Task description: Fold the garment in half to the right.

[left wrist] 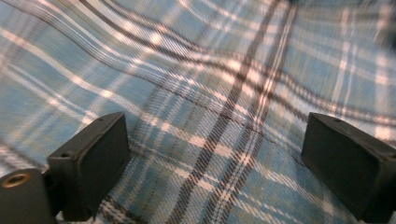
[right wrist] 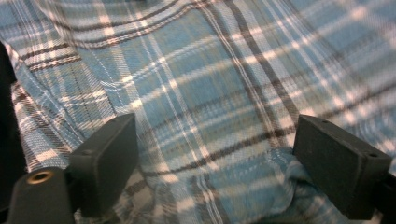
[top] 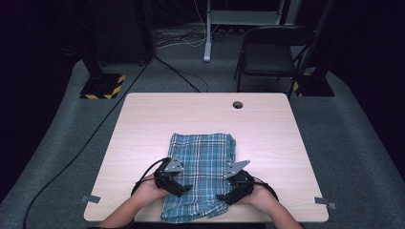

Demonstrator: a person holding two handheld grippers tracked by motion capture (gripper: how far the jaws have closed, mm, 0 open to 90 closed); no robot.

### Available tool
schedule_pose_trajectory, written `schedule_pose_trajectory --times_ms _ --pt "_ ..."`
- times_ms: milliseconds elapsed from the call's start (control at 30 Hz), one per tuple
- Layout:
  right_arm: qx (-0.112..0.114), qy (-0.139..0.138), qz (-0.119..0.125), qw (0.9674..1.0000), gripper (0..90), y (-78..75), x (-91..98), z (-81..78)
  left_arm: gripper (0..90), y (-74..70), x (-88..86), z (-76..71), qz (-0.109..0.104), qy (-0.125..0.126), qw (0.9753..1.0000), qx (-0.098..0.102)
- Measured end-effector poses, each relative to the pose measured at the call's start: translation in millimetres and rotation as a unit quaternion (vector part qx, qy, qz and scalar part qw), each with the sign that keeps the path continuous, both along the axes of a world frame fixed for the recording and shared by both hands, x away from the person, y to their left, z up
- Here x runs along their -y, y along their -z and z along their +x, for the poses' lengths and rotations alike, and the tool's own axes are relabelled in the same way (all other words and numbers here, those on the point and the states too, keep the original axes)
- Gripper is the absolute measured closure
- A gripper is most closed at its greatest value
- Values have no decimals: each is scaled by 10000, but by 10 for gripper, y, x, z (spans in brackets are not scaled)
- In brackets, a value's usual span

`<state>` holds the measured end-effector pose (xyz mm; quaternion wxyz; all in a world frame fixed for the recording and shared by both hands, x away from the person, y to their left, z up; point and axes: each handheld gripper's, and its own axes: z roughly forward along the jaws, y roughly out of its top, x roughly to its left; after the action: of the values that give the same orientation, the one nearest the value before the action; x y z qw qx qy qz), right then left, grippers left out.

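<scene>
Blue plaid cloth (top: 203, 167) folded, flat, overhanging table's near edge.

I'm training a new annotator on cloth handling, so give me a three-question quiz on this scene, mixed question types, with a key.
1. True or false: the plaid cloth hangs over the near edge of the table.
2. Multiple choice: the left tongs are A) shut on the cloth, B) open above the cloth, C) holding a cup.
3. Short answer: what stands on the floor beyond the table's far right corner?

Key
1. True; its near end passes the table edge.
2. B; both jaws stand wide apart with plaid between them, as with the right tongs.
3. A black chair.
</scene>
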<state>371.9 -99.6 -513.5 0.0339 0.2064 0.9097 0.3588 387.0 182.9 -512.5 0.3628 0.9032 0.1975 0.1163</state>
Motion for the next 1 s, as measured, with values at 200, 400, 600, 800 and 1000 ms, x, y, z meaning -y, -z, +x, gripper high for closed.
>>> schedule_pose_trajectory --times_ms 200,400,600,800,1000 --pt "118 104 124 9998 135 28 84 -38 92 -101 22 73 -290 -23 9995 107" --pt "293 170 185 9993 135 62 90 -84 83 -32 81 245 -263 -215 9994 4" --pt "381 270 287 9985 135 90 100 -117 80 42 57 320 -299 -162 9992 -204" --pt "380 392 304 9980 131 98 88 -130 100 -146 153 358 -282 -223 9993 -30" --pt "372 389 358 9979 130 107 94 -126 89 40 235 483 -20 -416 9986 -318"
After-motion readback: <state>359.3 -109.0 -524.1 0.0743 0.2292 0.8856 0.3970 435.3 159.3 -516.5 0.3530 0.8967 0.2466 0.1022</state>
